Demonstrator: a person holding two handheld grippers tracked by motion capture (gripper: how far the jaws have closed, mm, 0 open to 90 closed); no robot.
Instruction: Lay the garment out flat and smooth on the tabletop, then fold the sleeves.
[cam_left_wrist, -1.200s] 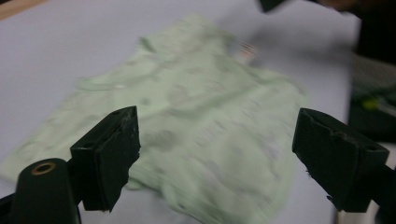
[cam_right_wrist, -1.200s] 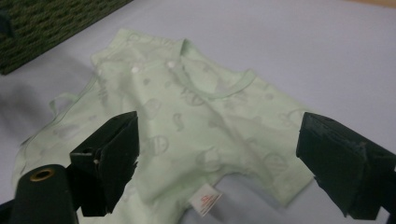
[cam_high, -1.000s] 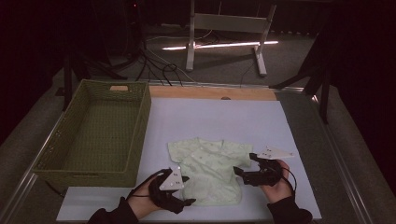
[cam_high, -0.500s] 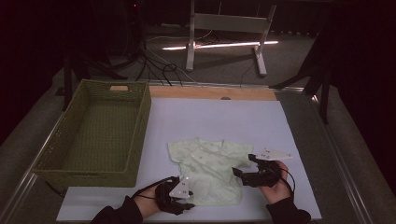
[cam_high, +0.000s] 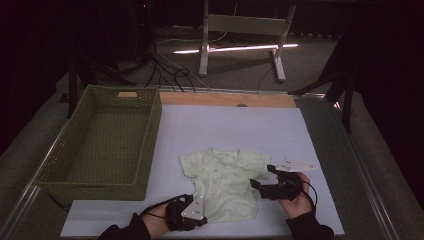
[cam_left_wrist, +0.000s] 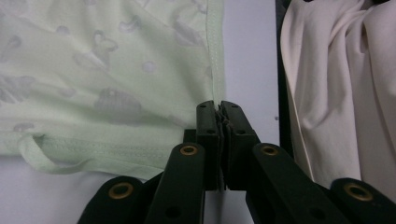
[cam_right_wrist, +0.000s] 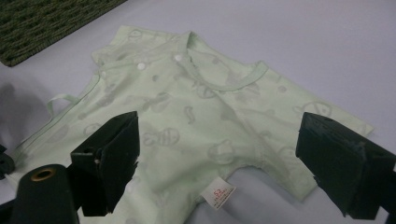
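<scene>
Lying flat on the white table sheet (cam_high: 310, 135), at about six o'clock of it, the pale green baby shirt (cam_high: 223, 182) runs its long axis from collar at twelve o'clock to hem at six. The left gripper (cam_high: 200, 216) has just been closing and now pinches the hem corner between its pads. The right gripper (cam_high: 256, 186) stands wide open over the shirt's three o'clock sleeve. A green basket (cam_high: 150, 150) sits at nine o'clock.

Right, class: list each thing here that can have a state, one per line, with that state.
Pale green printed baby shirt: spread flat, corner pinched.
Green woven basket: empty.
Left claw: just closed on the shirt's hem corner.
Right claw: open over the shirt.
</scene>
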